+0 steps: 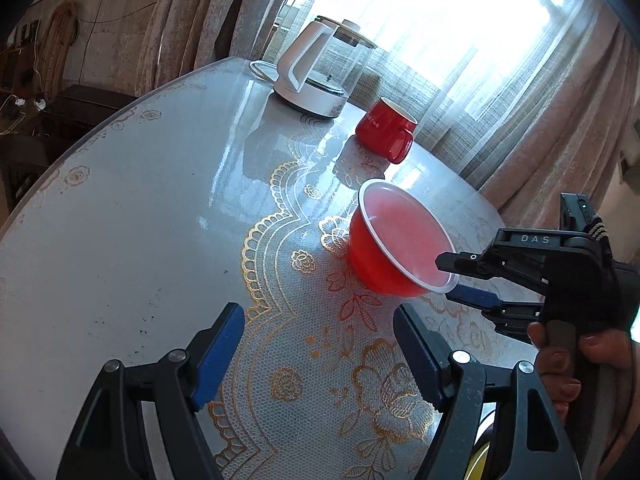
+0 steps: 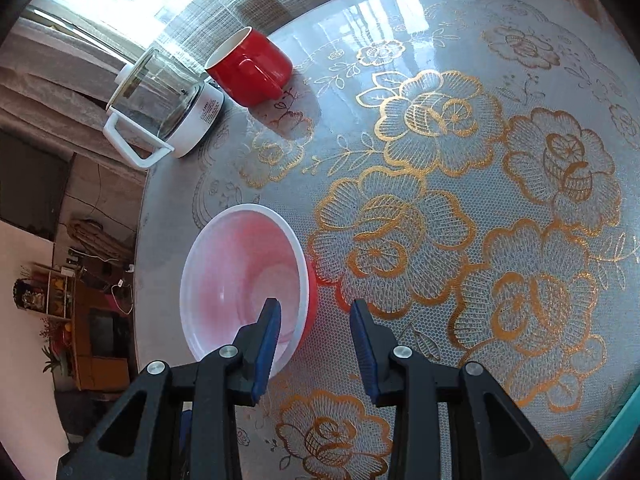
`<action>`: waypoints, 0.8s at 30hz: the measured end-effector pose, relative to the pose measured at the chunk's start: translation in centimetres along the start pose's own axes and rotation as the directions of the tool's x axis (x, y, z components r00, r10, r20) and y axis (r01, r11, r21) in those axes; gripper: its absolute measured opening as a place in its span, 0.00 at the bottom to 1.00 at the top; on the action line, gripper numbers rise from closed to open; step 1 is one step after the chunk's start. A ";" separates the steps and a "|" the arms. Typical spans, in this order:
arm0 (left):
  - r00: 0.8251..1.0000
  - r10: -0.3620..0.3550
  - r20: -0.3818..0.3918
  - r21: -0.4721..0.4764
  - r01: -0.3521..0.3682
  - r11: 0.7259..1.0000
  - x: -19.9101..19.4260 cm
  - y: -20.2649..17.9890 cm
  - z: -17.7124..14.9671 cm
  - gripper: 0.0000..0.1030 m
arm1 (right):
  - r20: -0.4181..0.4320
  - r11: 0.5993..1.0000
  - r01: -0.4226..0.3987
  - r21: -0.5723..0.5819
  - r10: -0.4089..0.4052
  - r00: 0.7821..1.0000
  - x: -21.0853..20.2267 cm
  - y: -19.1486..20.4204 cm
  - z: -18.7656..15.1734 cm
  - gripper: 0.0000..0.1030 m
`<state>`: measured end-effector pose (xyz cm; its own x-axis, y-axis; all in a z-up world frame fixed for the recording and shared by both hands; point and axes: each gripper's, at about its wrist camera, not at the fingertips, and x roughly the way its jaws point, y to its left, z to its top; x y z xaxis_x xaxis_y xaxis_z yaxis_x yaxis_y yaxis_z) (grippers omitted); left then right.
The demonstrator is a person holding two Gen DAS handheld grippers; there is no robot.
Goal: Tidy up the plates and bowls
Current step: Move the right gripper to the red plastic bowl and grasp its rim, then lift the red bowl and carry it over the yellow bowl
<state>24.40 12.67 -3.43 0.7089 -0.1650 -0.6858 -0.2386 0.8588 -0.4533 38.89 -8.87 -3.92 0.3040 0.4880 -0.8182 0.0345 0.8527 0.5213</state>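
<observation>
Item: red bowl, on bench, rim straddled by right gripper.

Right jaws parted either side of the rim, not yet clenched; left gripper released, empty, nearby. Red mug and kettle stand beyond. Organizing appears barely begun; no plates visible.

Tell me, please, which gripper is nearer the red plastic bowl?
Right. The right gripper straddles the red plastic bowl rim, jaws open; the left gripper hangs open, short of it.
</observation>
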 end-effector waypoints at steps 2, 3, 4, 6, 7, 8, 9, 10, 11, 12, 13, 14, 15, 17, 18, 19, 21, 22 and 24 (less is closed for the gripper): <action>1.000 -0.010 0.009 0.003 0.010 1.000 -0.2 0.0 0.0 0.75 | -0.015 1.000 0.001 0.018 -0.001 1.000 0.9 -0.1 0.1 0.35; 1.000 -0.012 0.011 0.006 0.012 1.000 -0.2 0.0 -0.1 0.75 | -0.018 1.000 0.004 0.021 -0.003 1.000 1.1 -0.2 0.1 0.34; 1.000 -0.020 0.008 0.009 0.020 1.000 -0.2 -0.1 -0.1 0.75 | -0.015 1.000 0.002 0.020 -0.002 1.000 1.4 -0.2 0.0 0.32; 0.999 -0.038 0.003 0.008 0.038 0.999 -0.1 -0.2 0.0 0.75 | -0.019 1.000 -0.003 0.005 0.003 1.000 1.8 -0.1 -0.1 0.20; 0.999 -0.047 0.003 0.009 0.047 0.999 -0.1 -0.3 0.0 0.75 | -0.018 1.000 -0.011 0.003 0.011 1.000 1.8 0.0 -0.2 0.19; 0.998 -0.059 0.003 0.010 0.059 0.998 -0.1 -0.3 0.0 0.75 | -0.021 1.000 -0.011 -0.002 0.011 1.000 1.7 0.0 -0.4 0.15; 0.998 -0.067 0.005 0.010 0.067 0.998 -0.2 -0.4 -0.1 0.75 | -0.025 1.000 -0.005 -0.014 0.005 1.000 1.7 0.2 -0.7 0.13; 0.997 -0.073 0.008 0.010 0.073 0.997 -0.3 -0.4 -0.1 0.75 | -0.029 1.000 -0.001 -0.028 0.000 1.000 1.6 0.4 -1.0 0.13; 0.997 -0.082 0.006 0.010 0.082 0.997 -0.3 -0.4 -0.2 0.75 | -0.033 0.999 0.006 -0.042 -0.007 0.999 1.5 0.5 -1.4 0.12; 0.996 -0.093 0.003 0.009 0.093 0.996 -0.3 -0.5 -0.1 0.75 | -0.041 0.998 0.015 -0.059 -0.018 0.999 1.6 0.7 -1.4 0.12; 0.994 -0.108 0.003 0.006 0.108 0.994 -0.3 -0.5 -0.1 0.75 | -0.045 0.997 0.015 -0.073 -0.018 0.999 1.5 0.8 -1.8 0.12; 0.993 -0.121 0.003 0.001 0.121 0.993 -0.3 -0.5 -0.1 0.75 | -0.050 0.996 0.013 -0.087 -0.018 0.999 1.5 0.9 -2.1 0.11; 0.992 -0.128 0.003 -0.001 0.128 0.992 -0.3 -0.5 -0.2 0.75 | -0.056 0.995 0.019 -0.100 -0.025 0.998 1.4 1.1 -2.4 0.11; 0.991 -0.137 0.011 0.000 0.137 0.991 -0.4 -0.5 -0.1 0.75 | -0.068 0.991 0.038 -0.129 -0.047 0.997 1.3 1.3 -3.2 0.11; 0.990 -0.144 0.013 0.001 0.144 0.990 -0.4 -0.5 0.0 0.75 | -0.074 0.989 0.037 -0.144 -0.048 0.996 1.2 1.4 -3.7 0.11; 0.989 -0.150 0.014 0.002 0.150 0.989 -0.3 -0.5 0.0 0.75 | -0.080 0.987 0.033 -0.158 -0.046 0.996 1.1 1.5 -3.9 0.11; 0.986 -0.168 0.015 -0.006 0.169 0.986 0.1 -0.4 0.0 0.75 | -0.088 0.982 0.039 -0.184 -0.056 0.995 1.0 1.8 -4.4 0.11; 0.985 -0.173 0.005 -0.008 0.173 0.985 0.4 -0.4 0.0 0.73 | -0.088 0.980 0.040 -0.197 -0.059 0.994 1.0 2.0 -4.5 0.11; 0.984 -0.175 -0.021 -0.012 0.175 0.985 1.2 -0.4 -0.2 0.69 | -0.085 0.976 0.043 -0.214 -0.063 0.994 1.2 2.5 -4.7 0.11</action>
<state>25.19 12.05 -4.17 0.7258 -0.3227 -0.6075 -0.1191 0.8109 -0.5730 34.87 -5.26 -4.69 0.2197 0.4476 -0.8668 -0.1572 0.8932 0.4214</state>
